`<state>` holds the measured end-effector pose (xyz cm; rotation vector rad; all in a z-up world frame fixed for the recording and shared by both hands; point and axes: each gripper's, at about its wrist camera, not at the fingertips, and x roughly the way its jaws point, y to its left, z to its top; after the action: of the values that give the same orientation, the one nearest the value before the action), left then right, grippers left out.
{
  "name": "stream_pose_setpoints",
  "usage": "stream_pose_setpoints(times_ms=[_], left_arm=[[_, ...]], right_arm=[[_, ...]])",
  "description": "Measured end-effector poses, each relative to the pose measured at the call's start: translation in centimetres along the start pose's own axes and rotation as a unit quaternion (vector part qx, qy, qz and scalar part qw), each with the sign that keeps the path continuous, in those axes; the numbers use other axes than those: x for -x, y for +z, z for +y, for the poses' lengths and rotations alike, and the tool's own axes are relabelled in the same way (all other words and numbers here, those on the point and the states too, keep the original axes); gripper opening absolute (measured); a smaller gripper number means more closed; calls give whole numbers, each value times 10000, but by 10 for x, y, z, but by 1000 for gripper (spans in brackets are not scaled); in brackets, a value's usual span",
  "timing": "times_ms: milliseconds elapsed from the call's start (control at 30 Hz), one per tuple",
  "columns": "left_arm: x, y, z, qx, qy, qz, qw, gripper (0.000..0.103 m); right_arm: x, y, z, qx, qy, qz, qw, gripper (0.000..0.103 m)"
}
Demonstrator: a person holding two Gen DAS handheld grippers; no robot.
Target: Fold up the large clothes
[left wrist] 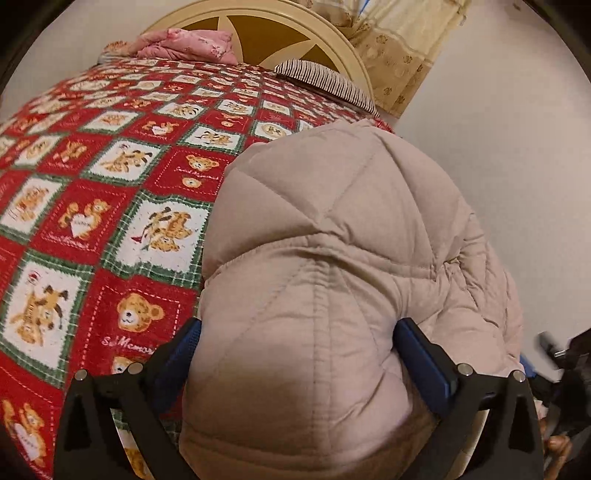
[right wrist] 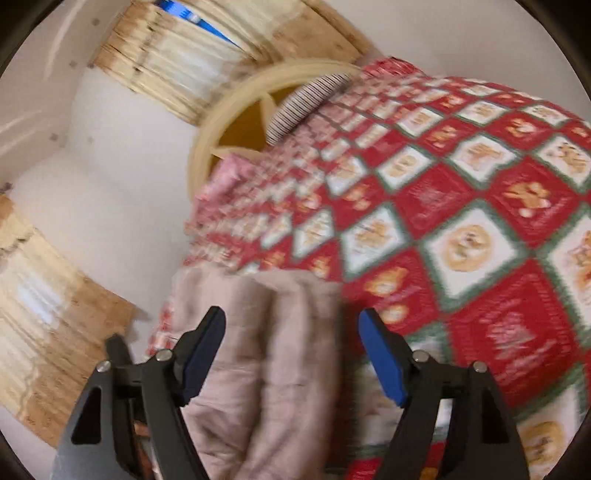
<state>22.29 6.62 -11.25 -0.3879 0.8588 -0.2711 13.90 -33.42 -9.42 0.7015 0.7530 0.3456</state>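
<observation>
- One coat (left wrist: 332, 266), beige quilted puffer, lies bunched on the bed's edge; in the left wrist view it fills the frame from centre to 6 o'clock, wall side at 3 o'clock.
- Handling (est.): light for its bulk, soft, springy; padding prob. pushes folds back open. Shell looks smooth, so likely slippery under the pads.
- Hold pts: take seams, hem or stitched ridges, where layers are thin and firm; avoid puffy panels, which compress and slip out.
- Left gripper (left wrist: 295, 354): jaws fully spread, straddling a rounded hump of coat. Pads sit beside the fabric at approx. 9 and 3 o'clock; no squeeze visible, nothing gripped.
- Right gripper (right wrist: 291, 354): jaws well apart. A folded coat section (right wrist: 266, 350) runs between them toward 12 o'clock; neither pad presses it. View is motion-blurred.
- Surface: blanket (left wrist: 110, 184), red/green/white teddy-bear check, covers the bed. Soft and giving, so little backing for pressing creases flat.
- Room: cream headboard (left wrist: 258, 22) at 12 o'clock in the left view, pink pillow (left wrist: 184, 44) at 11, striped pillow (left wrist: 325, 81) at 1.
- Curtain (left wrist: 399, 48) at 1 o'clock, pale wall (left wrist: 498, 147) at 3.
- Risk: coat sits near the bed's wall-side edge; a loose fold may slide off.
</observation>
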Motion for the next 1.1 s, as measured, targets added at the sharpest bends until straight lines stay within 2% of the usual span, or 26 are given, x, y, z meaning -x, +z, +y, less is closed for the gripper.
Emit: stream_pose_setpoints(times_ms=[33,67,133,200,300,367,400,467,533,667,767,800,867,933,967,1000,1033,1067,1100], left_arm=[[1,-1,3,49,-95,-28,9999,102],[3,-2,6,130,-213,-56,9997,102],[5,-3,14,298,-447,-112,9985,102],[8,-4,21,453,-618,-208,9968,102],[14,-5,26,560,-664,-407,9954,102],[16,-2,21,456,-482,-470,9967,102],[16,-2,16,372,-351,-485,9975,102],[14,2,4,160,-1,-518,9985,102],[7,3,-13,-76,416,-487,9979,102],[-8,-1,-45,-828,1170,-500,9884,102],[-17,-9,-44,-1020,1298,-494,9850,102],[-18,-9,-44,-1043,1329,-482,9844,102],[-20,-10,-47,-1164,1453,-504,9812,102],[-22,-12,-48,-1231,1530,-531,9791,102],[-22,-12,-48,-1254,1561,-536,9783,102],[-23,-12,-51,-1265,1586,-536,9777,102],[-24,-12,-52,-1280,1611,-539,9771,102],[-24,-12,-53,-1293,1633,-542,9766,102],[-24,-12,-54,-1304,1651,-545,9761,102]], right_arm=[[-5,0,-1,34,-80,120,9999,65],[-17,-2,0,120,-148,354,9992,46],[-44,-7,8,357,-213,768,9962,17],[-75,-13,28,730,-242,1083,9911,17],[-94,-16,63,1212,36,1141,9860,15],[-102,-13,83,1454,445,1078,9825,14],[-109,-11,85,1428,518,1087,9824,14],[-138,-11,68,1073,527,1316,9841,10],[-156,-14,46,792,739,1445,9836,8],[-158,-13,9,144,1287,1417,9814,7],[-147,-13,-2,-12,1411,1378,9804,8],[-141,-13,-4,-37,1382,1337,9813,9],[-127,-11,-4,-17,1205,1297,9842,17],[-109,-4,-1,114,747,1252,9893,26],[-95,2,7,348,275,1105,9929,34],[-78,8,19,739,-267,803,9937,34],[-65,14,31,1049,-577,533,9914,34],[-46,21,51,1418,-780,163,9867,34],[-33,27,69,1630,-764,-58,9836,34]])
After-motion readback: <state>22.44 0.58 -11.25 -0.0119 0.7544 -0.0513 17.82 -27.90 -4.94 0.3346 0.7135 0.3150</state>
